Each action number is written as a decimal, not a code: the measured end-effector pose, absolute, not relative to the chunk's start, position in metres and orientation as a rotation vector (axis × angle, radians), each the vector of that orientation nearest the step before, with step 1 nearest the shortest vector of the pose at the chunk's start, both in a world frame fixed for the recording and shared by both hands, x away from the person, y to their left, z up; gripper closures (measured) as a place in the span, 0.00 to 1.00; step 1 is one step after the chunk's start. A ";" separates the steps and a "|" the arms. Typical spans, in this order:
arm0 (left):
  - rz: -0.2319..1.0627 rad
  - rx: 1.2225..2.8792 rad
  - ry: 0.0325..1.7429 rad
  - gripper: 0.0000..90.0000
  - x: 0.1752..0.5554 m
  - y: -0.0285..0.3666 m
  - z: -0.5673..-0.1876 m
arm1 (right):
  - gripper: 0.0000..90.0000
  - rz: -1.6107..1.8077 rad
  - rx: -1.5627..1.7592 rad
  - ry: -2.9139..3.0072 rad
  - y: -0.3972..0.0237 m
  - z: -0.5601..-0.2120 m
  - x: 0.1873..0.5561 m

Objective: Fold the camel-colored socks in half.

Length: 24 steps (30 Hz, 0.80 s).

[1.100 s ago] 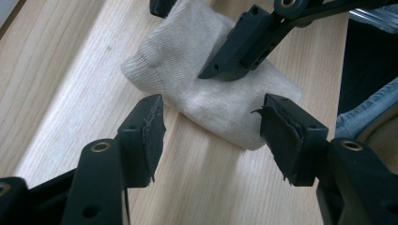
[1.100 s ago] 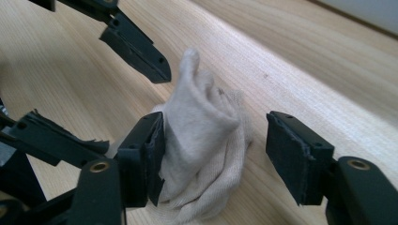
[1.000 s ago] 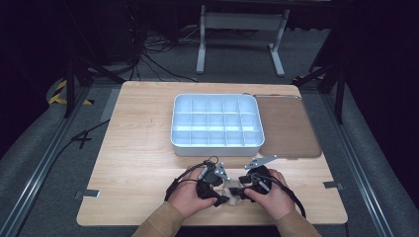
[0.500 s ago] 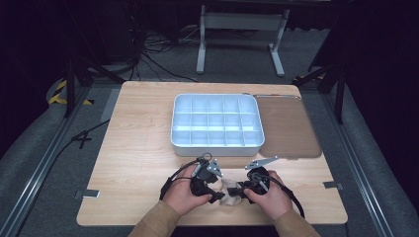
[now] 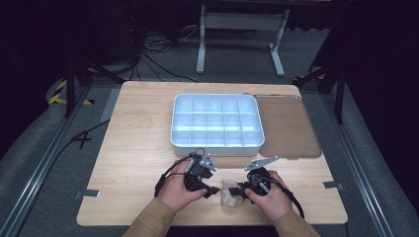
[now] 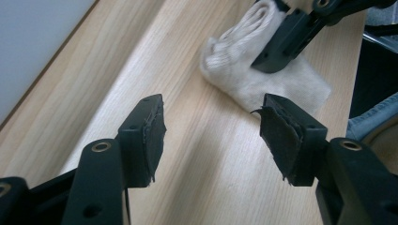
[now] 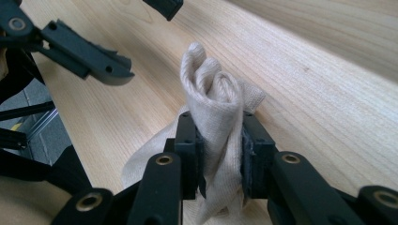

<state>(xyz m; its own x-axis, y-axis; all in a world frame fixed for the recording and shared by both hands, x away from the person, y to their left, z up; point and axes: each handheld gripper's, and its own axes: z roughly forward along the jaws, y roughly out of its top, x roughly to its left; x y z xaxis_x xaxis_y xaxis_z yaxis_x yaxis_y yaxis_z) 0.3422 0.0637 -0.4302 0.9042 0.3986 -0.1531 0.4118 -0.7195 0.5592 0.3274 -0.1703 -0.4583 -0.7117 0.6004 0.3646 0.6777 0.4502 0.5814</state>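
A cream knitted sock (image 5: 229, 193) lies bunched near the table's front edge, between the two hands. My right gripper (image 7: 219, 145) is shut on a rolled fold of the sock (image 7: 213, 101), pinching it between both pads. My left gripper (image 6: 211, 136) stands open just short of the sock (image 6: 263, 79), nothing between its jaws. From above, the left gripper (image 5: 213, 190) sits left of the sock and the right gripper (image 5: 240, 188) at its right side.
A white tray (image 5: 215, 142) with several empty compartments stands at the table's middle. A brown mat (image 5: 289, 128) lies to its right. The wooden table (image 5: 138, 143) ends just behind the hands. Cables trail from both grippers.
The left gripper has let go of the sock and drawn back a little to the left, its jaws now apart. The right gripper keeps its hold.
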 end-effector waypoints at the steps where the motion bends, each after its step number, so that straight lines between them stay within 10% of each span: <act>1: -0.028 2.464 0.585 0.46 0.343 0.065 -0.429 | 0.81 -1.111 -1.142 -2.587 -0.170 -0.457 0.327; 24: -0.012 2.432 0.653 0.47 0.346 0.083 -0.419 | 0.81 -1.181 -1.111 -2.687 -0.191 -0.400 0.338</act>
<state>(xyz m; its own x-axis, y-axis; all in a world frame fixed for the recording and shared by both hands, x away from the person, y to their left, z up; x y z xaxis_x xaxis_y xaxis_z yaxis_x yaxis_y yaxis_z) 0.3455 0.0827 -0.4192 0.8782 0.4509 -0.1594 0.4562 -0.6900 0.5619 0.3384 -0.1908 -0.4003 -0.7494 0.6050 0.2691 0.6073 0.4660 0.6434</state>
